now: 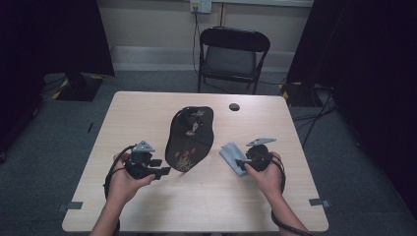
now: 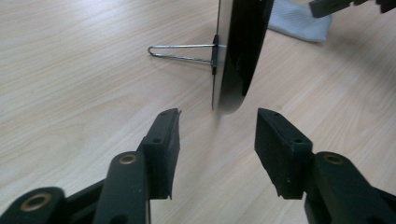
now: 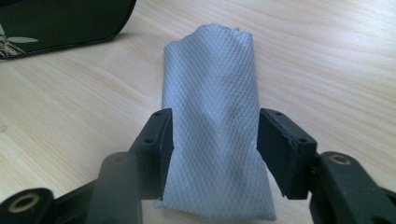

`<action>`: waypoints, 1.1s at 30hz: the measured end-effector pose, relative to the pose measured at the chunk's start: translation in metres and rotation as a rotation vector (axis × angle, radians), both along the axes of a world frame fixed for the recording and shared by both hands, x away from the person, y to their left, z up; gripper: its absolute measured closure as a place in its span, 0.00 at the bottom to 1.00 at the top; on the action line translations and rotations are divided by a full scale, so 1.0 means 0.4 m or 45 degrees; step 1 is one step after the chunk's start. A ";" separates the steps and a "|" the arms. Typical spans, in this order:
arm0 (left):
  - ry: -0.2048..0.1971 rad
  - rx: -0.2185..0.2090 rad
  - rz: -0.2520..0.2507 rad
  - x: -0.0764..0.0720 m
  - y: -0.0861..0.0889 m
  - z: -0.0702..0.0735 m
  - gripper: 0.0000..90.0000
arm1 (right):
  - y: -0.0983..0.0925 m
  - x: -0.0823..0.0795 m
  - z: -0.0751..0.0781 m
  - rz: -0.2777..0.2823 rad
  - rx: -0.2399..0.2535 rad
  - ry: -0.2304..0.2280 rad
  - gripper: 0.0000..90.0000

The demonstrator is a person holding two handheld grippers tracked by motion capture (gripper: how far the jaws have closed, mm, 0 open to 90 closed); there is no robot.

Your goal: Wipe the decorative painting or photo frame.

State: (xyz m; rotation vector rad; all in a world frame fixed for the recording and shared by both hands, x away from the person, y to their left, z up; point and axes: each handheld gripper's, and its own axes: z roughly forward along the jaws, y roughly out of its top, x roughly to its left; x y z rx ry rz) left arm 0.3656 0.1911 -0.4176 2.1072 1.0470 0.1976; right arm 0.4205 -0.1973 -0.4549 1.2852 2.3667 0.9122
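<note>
**Both jaws apart: left at the plaque edge, right straddling the cloth**

Left gripper (image 1: 160, 167): sits at the lower left edge of the black decorated plaque (image 1: 191, 137), which stands propped mid-tabletop (image 1: 147, 113). In the left gripper view the left gripper (image 2: 218, 135) has its jaws parted, bare wood between them. The plaque (image 2: 243, 46) edge is just ahead of the gap, not touched by either jaw. Its wire stand (image 2: 182, 51) sticks out behind it and rests on the wood.

Right gripper (image 1: 241, 162): over the folded grey cloth (image 1: 233, 157), which lies flat on the tabletop just right of the plaque. In the right gripper view the right gripper (image 3: 215, 140) has its jaws apart, one on each side of the cloth (image 3: 212, 93). They sit right at the cloth's edges; can't tell if they touch it, but it isn't pinched or lifted. A plaque (image 3: 60, 21) corner shows top left.

Background: black folding chair (image 1: 233, 54) behind the tabletop, small dark disc (image 1: 234, 106) near the far edge.
</note>
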 end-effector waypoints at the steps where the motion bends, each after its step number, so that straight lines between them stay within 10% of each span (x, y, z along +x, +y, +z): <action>1: 0.004 -0.005 0.008 -0.001 0.001 -0.002 0.53 | -0.003 0.000 0.002 0.003 0.007 -0.001 0.50; 33: 0.022 0.008 0.060 0.013 0.042 -0.035 0.34 | -0.095 -0.045 0.014 0.028 0.027 -0.020 0.34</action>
